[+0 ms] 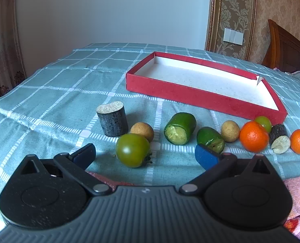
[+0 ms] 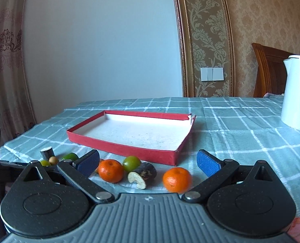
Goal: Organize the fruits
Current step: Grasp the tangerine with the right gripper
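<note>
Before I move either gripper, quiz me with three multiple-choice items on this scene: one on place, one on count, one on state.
1. Where does the fruit lie?
A. in the box
B. on the cloth before the box
C. beside the kettle

2. How many oranges are there?
A. one
B. two
C. four

3. How is the left gripper?
A. open, empty
B. shut on a green tomato
C. shut on an orange

Key:
1 B: the box holds nothing, and the fruit sits on the cloth in front of it.
2 B: one orange and another.
3 A: the left gripper is spread wide, the green tomato loose between its fingers.
</note>
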`<state>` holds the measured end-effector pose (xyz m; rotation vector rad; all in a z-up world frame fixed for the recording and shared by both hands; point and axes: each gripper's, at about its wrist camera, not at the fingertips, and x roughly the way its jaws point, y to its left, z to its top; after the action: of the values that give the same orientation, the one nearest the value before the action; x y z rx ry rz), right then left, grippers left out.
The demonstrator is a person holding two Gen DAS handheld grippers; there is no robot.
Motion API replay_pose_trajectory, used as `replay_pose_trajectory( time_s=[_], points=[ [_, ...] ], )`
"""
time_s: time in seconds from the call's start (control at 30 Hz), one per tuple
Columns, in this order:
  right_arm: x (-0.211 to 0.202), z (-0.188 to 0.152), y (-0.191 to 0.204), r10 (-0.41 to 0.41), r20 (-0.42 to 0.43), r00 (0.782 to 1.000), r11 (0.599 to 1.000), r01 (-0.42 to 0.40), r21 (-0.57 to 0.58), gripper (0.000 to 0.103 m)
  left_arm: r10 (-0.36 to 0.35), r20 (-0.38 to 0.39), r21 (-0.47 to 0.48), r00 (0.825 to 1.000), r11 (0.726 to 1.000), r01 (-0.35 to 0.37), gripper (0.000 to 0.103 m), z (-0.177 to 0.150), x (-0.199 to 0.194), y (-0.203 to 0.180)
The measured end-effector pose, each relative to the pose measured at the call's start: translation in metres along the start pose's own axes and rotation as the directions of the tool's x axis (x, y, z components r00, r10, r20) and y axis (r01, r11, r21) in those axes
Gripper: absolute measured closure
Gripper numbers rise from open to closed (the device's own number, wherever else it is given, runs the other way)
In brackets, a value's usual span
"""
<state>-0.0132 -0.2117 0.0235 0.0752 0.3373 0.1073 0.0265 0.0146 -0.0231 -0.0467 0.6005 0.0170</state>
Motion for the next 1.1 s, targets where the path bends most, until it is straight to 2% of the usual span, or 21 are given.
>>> replay_pose_trajectory(
  time_s=[0.07, 0.13, 0.17, 0.2, 0.27, 0.33, 0.6, 0.8, 1.1],
  points=[
    [0.001, -0.001, -0.007, -0.020, -0.028, 0.999, 1.000, 0.019, -0.022, 0.003, -0.006, 0.004, -0.003, 1.000, 1.000, 0.006, 0.000, 0.000, -0.001, 0.001],
    [0.005, -0.002, -0.012, -0.026, -0.063, 0.998, 0.999, 0.024, -0.037, 0.022, -0.011, 0.005, -0.006, 1.000, 1.000, 0.011, 0.000, 0.000, -0.001, 0.001],
    [0.008, -0.003, -0.014, -0.024, -0.083, 0.996, 0.999, 0.021, -0.038, 0.047, -0.012, 0.006, -0.007, 1.000, 1.000, 0.012, 0.000, 0.000, -0.002, 0.001],
    [0.012, -0.003, -0.017, -0.016, -0.108, 0.994, 0.999, 0.013, -0.029, 0.066, -0.014, 0.006, -0.007, 1.000, 1.000, 0.014, 0.000, 0.000, -0.002, 0.001],
    [0.020, -0.005, -0.023, 0.004, -0.150, 0.989, 1.000, -0.004, 0.001, 0.068, -0.018, 0.007, -0.008, 1.000, 1.000, 0.018, 0.000, -0.001, -0.002, 0.001],
    [0.028, -0.005, -0.024, -0.012, -0.174, 0.985, 1.000, 0.010, -0.009, 0.068, -0.018, 0.007, -0.009, 1.000, 1.000, 0.019, 0.000, -0.001, -0.002, 0.002],
    [0.045, 0.003, -0.028, -0.046, -0.211, 0.976, 0.999, 0.041, -0.027, 0.068, -0.022, 0.007, -0.008, 1.000, 1.000, 0.022, 0.000, 0.000, -0.002, 0.001],
    [0.055, -0.002, -0.032, -0.033, -0.247, 0.969, 0.999, 0.033, -0.004, 0.067, -0.025, 0.005, -0.011, 1.000, 1.000, 0.025, 0.000, -0.001, -0.002, 0.000],
    [0.061, -0.005, -0.036, -0.008, -0.232, 0.973, 1.000, 0.014, 0.023, 0.065, -0.027, 0.005, -0.006, 1.000, 1.000, 0.027, 0.000, 0.000, -0.002, 0.000]
  ],
)
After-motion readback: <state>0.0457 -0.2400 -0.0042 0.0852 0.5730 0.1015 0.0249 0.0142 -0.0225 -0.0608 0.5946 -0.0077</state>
